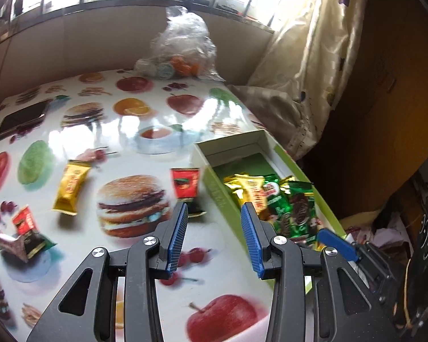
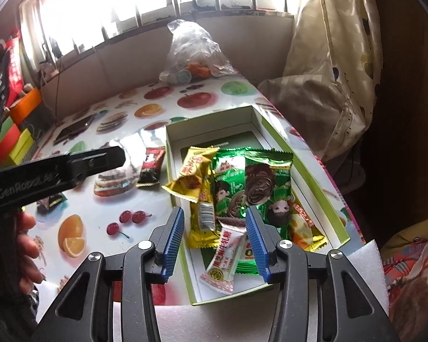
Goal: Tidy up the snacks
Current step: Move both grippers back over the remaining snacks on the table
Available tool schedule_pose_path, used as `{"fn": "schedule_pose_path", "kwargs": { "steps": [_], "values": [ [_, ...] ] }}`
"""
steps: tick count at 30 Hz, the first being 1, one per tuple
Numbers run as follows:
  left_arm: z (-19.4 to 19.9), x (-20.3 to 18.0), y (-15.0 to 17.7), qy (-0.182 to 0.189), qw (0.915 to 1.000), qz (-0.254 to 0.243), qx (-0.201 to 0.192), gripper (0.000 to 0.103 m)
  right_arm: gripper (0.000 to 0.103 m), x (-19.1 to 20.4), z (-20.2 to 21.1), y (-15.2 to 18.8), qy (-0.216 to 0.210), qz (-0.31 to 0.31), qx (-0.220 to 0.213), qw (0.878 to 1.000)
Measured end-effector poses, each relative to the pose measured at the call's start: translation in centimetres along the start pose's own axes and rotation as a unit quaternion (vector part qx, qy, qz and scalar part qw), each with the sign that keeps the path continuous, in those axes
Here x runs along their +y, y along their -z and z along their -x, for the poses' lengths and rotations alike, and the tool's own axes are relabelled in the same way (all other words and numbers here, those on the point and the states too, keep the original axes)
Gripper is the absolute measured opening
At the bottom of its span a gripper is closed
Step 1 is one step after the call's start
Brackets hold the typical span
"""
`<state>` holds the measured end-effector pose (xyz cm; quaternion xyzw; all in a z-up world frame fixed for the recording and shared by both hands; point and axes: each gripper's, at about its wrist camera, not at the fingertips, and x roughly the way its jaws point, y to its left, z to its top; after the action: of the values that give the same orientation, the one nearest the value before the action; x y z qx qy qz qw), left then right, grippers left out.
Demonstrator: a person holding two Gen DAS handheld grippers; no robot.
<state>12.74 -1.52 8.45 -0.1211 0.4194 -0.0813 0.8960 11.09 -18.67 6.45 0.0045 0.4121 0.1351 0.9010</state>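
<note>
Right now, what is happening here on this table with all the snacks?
A person holding two grippers is sorting snacks into a green box. The right gripper stands open above the packets in it. The left gripper, also empty, hangs over the table, where a gold packet and two red packets still lie.

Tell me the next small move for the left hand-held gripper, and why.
Probably ease the left hand-held gripper forward and down onto the red snack packet lying just ahead of its fingertips. Its jaws stand open with nothing between them, and that packet lies on the table right beside the green box, where other snacks already lie. The gold packet is farther off.
</note>
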Motion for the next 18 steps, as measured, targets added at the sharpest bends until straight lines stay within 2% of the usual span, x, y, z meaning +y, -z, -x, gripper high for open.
{"fn": "schedule_pose_path", "kwargs": {
  "steps": [18],
  "values": [
    [3.2,7.7,0.7,-0.059,0.9965,0.052,-0.029,0.04,0.044,5.2,-1.5,-2.1,-0.036,0.035,-0.005,0.999]
  ]
}}
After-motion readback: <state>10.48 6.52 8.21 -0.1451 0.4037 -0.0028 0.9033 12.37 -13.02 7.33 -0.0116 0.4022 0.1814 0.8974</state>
